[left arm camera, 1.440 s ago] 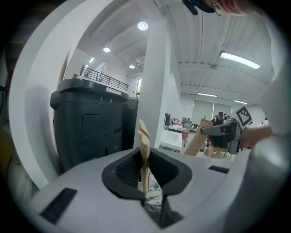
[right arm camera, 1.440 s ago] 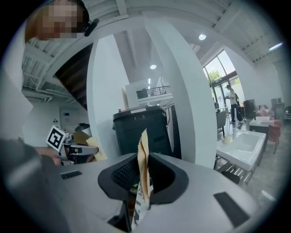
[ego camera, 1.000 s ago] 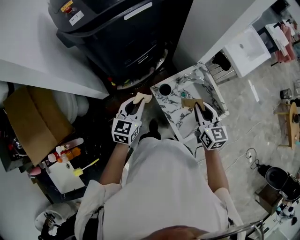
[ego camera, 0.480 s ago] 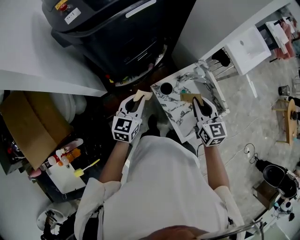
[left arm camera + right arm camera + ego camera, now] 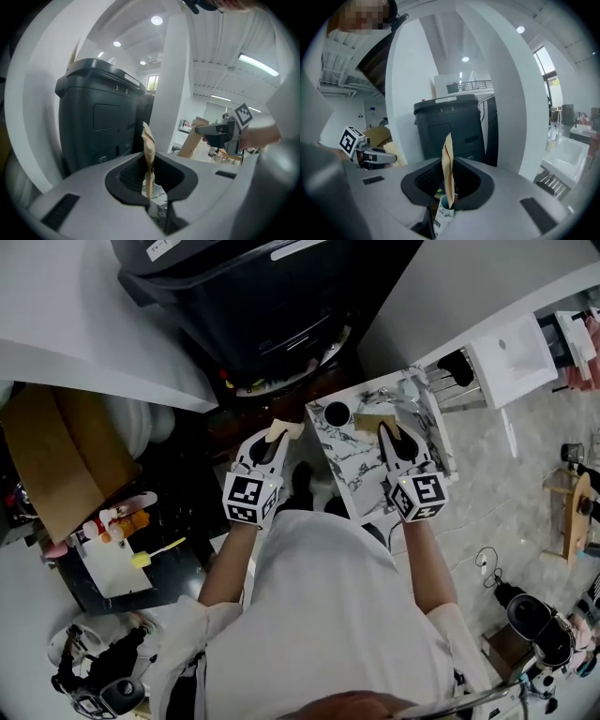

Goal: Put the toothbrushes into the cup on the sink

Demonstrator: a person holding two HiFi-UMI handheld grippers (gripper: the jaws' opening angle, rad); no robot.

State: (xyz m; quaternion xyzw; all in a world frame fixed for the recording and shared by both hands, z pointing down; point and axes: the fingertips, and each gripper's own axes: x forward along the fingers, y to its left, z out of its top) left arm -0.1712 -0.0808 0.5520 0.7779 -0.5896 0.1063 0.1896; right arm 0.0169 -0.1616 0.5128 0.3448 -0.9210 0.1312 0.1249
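In the head view a marble-patterned sink top [image 5: 358,479] lies in front of me, with a dark-mouthed cup [image 5: 337,414] at its far left corner. My left gripper [image 5: 277,439] is off the sink's left edge, shut on a tan paper toothbrush packet [image 5: 284,431]. My right gripper [image 5: 386,432] is over the sink top, right of the cup, shut on a second tan packet [image 5: 372,422]. In each gripper view the packet stands edge-on between the jaws: the left packet [image 5: 148,159] and the right packet [image 5: 448,164]. A marbled cup rim [image 5: 443,209] shows below the right one.
A big dark machine [image 5: 253,306] stands beyond the grippers, under a white wall panel [image 5: 84,334]. A cardboard box [image 5: 52,465] and small bottles [image 5: 117,521] are at the left. A white basin [image 5: 511,352] and a metal rack [image 5: 450,381] are at the right.
My right gripper has carried its packet up and left over the sink top, nearer the cup. The left gripper has held its place. Both grips are unchanged.
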